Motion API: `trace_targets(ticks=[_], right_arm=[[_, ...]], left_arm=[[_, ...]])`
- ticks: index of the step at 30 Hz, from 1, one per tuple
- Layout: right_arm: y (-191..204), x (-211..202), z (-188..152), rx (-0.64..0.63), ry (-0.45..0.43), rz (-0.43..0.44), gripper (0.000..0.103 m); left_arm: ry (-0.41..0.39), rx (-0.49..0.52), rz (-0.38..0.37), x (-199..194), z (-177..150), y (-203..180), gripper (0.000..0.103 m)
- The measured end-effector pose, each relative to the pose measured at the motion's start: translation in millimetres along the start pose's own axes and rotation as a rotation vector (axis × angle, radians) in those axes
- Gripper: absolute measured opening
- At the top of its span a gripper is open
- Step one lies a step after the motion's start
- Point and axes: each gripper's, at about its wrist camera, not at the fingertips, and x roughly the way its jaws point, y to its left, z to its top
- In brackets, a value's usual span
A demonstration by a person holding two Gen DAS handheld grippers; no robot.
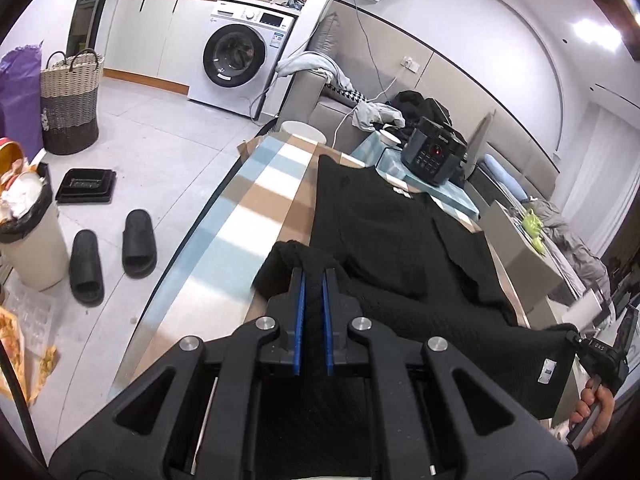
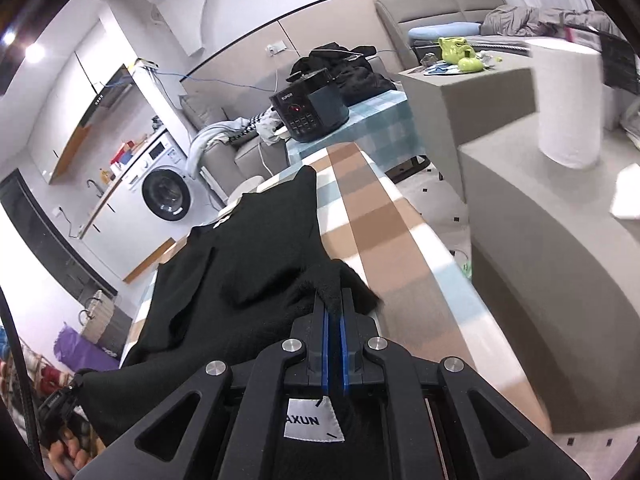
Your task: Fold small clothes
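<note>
Your left gripper (image 1: 314, 276) is clamped on one near corner of the black top (image 1: 384, 232), and your right gripper (image 2: 334, 300) pinches the other corner. Beyond both grippers the top lies flat on the checked cloth (image 1: 256, 196), short of the cooker (image 1: 434, 158).

Each wrist camera looks down along its fingers from close above; both views share the black garment (image 1: 384, 232) and checked table (image 1: 248, 200).
</note>
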Motion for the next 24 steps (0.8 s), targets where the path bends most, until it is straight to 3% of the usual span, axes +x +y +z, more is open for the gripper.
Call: trace_targets(ticks=[7, 10, 12, 13, 14, 16, 20, 24], right_arm=[[11.9, 67.0, 29.1, 0.037, 0.042, -0.034, 0.005], [9.7, 90.3, 31.0, 0.025, 0.102, -0.072, 0.009], [2.6, 90.0, 27.5, 0.025, 0.115, -0.078, 0.022], [-2.4, 86.2, 24.8, 0.026, 0.113, -0.081, 0.036], [-9.3, 79.8, 21.9, 0.032, 0.102, -0.083, 0.047], [-21.5, 72.9, 16.9, 0.04, 0.09, -0.096, 0.053], [-34.7, 84.0, 11.5, 0.062, 0.171, -0.048, 0.053], [-23.4, 102.9, 1.5, 0.039, 0.226, -0.017, 0.053]], left_arm=[[0.071, -0.023, 0.042, 81.4, 28.3, 10.5, 0.005], [0.126, -0.038, 0.068, 111.9, 28.5, 18.1, 0.007], [0.17, -0.054, 0.085, 123.6, 24.0, 25.2, 0.02], [0.182, -0.059, 0.091, 126.1, 22.1, 29.1, 0.036], [0.181, -0.064, 0.1, 125.8, 18.6, 32.7, 0.044], [0.149, -0.065, 0.104, 121.3, 13.1, 39.4, 0.065], [0.175, -0.05, 0.1, 131.3, 7.3, 43.7, 0.068], [0.243, -0.095, 0.062, 151.8, 1.8, 42.4, 0.068]])
